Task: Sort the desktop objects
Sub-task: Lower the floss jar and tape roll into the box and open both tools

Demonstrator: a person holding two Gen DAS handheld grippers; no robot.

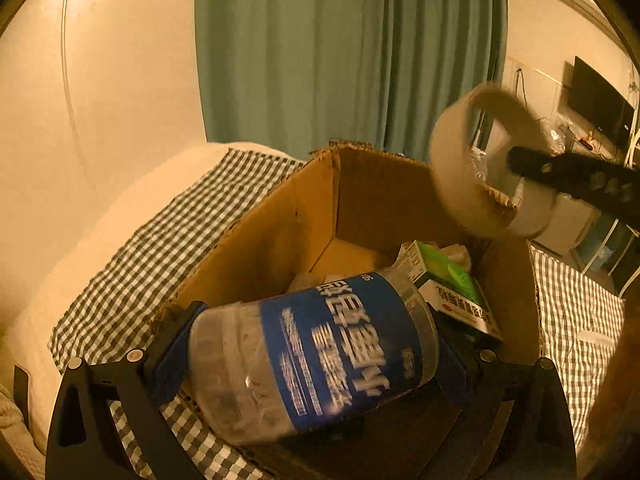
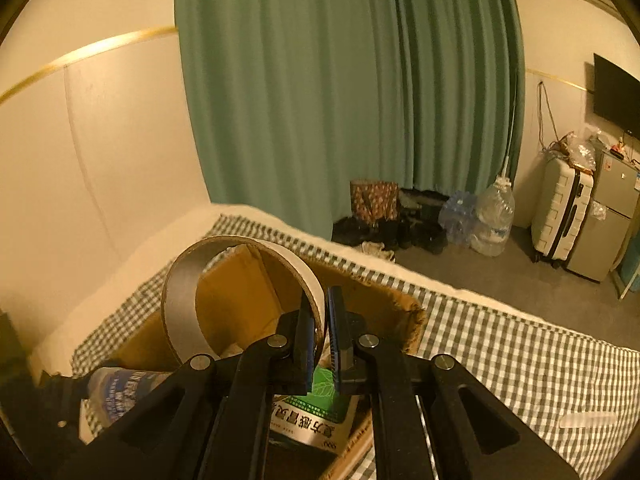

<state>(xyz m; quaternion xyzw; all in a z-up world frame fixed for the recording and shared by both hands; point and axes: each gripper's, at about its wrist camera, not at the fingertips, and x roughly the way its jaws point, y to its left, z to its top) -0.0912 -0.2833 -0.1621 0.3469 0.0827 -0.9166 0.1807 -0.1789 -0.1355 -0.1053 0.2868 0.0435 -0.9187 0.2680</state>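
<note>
Your right gripper (image 2: 325, 334) pinches a tape roll (image 2: 224, 300) | cardboard box (image 2: 400, 312) just beyond it | green medicine box (image 2: 316, 412) below

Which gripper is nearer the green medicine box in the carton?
Left. The left gripper, clamping the bottle, sits beside the green box; the right gripper holds the tape roll above it.

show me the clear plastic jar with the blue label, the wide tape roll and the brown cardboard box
clear plastic jar with blue label (image 1: 320, 360), left wrist view, on the label
wide tape roll (image 2: 182, 304), right wrist view, inner wall
brown cardboard box (image 1: 280, 232), left wrist view, inside wall
</note>
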